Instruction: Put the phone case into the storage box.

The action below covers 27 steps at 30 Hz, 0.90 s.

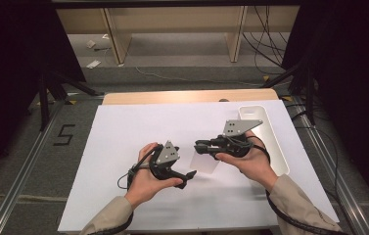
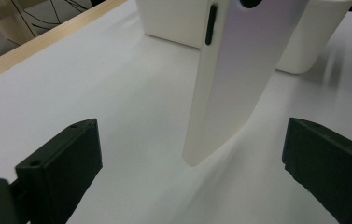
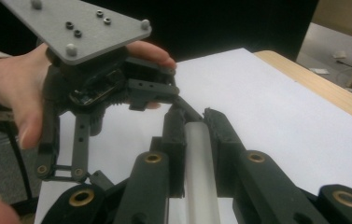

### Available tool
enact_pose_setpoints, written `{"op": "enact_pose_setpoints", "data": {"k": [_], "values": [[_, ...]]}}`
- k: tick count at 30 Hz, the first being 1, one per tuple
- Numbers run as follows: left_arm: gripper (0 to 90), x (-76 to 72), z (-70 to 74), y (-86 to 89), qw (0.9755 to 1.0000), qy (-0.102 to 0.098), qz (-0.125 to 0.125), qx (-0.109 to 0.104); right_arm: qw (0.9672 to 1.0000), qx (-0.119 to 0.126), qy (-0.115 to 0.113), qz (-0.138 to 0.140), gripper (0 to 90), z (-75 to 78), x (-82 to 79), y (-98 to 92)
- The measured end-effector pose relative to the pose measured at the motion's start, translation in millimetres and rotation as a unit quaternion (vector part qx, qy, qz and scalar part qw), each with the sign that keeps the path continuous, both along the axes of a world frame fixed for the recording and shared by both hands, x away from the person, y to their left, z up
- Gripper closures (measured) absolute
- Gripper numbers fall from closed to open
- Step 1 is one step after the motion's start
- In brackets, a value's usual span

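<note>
The right gripper (image 3: 194, 135) has its two black jaws clamped on the thin edge of a white phone case (image 3: 198, 168) — it runs toward twelve o'clock. At ten o'clock the left gripper (image 3: 117, 88), in a hand (image 3: 12, 88), sits over the white table sheet (image 3: 267, 102).

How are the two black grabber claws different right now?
The right gripper is shut on the flat white plastic case, while the left gripper is open with nothing clamped. The case hangs from the right one; the left one only faces its free end. Both are black, hand-held, above the white table sheet.
</note>
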<state>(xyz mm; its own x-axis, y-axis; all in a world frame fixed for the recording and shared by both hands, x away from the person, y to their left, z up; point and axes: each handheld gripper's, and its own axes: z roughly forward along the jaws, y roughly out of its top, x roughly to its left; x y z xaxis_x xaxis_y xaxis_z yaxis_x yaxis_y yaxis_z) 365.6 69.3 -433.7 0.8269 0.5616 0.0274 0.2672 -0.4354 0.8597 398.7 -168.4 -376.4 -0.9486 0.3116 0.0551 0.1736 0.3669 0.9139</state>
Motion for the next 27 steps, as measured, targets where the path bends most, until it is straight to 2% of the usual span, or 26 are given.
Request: {"op": "enact_pose_setpoints", "data": {"k": [4,8,18,22,27], "values": [[5.1,-0.9,-1.3,-2.1,1.0,0.001,-0.005,0.001,0.9998,-0.008,-0.003,0.016,79.8,2.1,-1.0,0.9],[6.8,-1.0,-3.1,-3.7,0.9999,0.002,-0.01,0.002,0.9996,-0.006,-0.005,0.027,79.8,4.2,-1.7,1.4],[9.9,-0.2,-7.4,-5.0,0.9998,0.004,-0.016,0.01,0.9989,-0.009,-0.006,0.046,79.9,9.7,-5.5,3.3],[14.8,0.5,-11.5,-5.5,0.9996,0.009,-0.021,0.016,0.9985,-0.011,-0.004,0.054,79.9,10.6,-6.5,4.4],[16.4,1.6,-15.6,-5.8,0.9992,0.015,-0.03,0.021,0.9983,-0.014,-0.001,0.057,79.8,10.5,-6.3,4.0]]}}
